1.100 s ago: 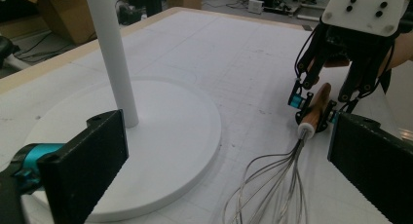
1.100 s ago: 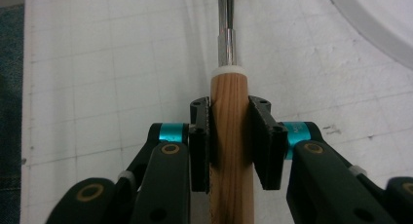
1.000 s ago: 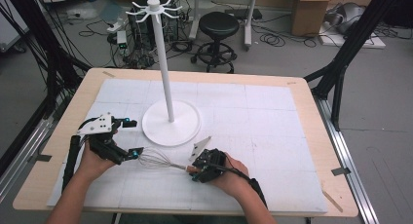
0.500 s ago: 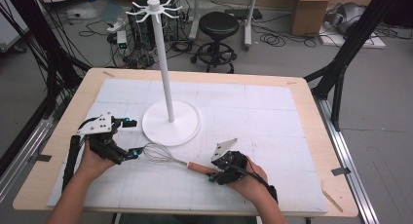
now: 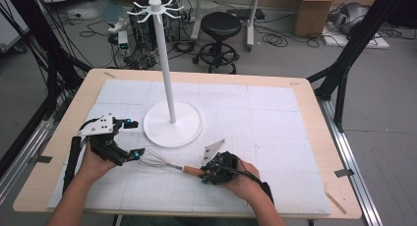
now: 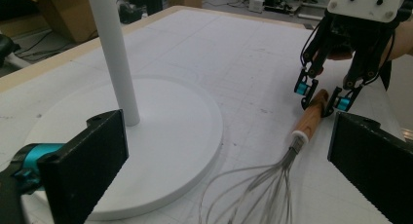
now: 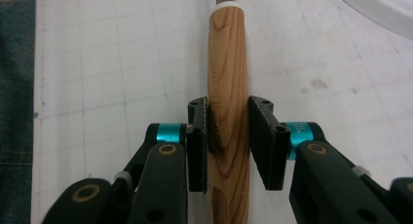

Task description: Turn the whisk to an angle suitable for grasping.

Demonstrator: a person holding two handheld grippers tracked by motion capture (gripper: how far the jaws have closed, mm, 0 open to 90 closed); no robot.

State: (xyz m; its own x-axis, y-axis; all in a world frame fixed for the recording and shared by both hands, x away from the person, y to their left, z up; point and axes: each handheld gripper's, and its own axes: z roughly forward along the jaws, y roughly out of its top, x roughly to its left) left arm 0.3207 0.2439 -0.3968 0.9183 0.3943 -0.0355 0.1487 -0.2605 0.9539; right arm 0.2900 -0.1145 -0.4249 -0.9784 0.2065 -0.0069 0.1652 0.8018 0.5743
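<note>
1. Since half a second ago the right gripper (image 5: 203, 175) has slid left and nearer the table's front edge, and the whisk (image 5: 167, 163) has shifted a little with it; the left gripper (image 5: 134, 139) has hardly moved.
2. Left gripper: jaws spread wide, holding nothing, wire loops of the whisk lying between them, at the front left of the mat (image 5: 275, 118).
3. Whisk lies flat on the mat in front of the stand (image 5: 172, 123), wires left, wooden handle (image 5: 192, 171) right.
4. Right gripper: jaws pinching the handle at its right end.
5. Open room: right half of the mat is bare out to the table (image 5: 314, 113) edge; the stand's base sits just behind the whisk.
6. Left gripper view: whisk wires (image 6: 253, 192) fan out low, the base rim (image 6: 214, 136) close on the left, the right gripper (image 6: 321, 95) clamped on the handle (image 6: 311, 112).
7. Right gripper view: pads (image 7: 197, 136) press both sides of the handle (image 7: 229, 87); white collar at its far end.
</note>
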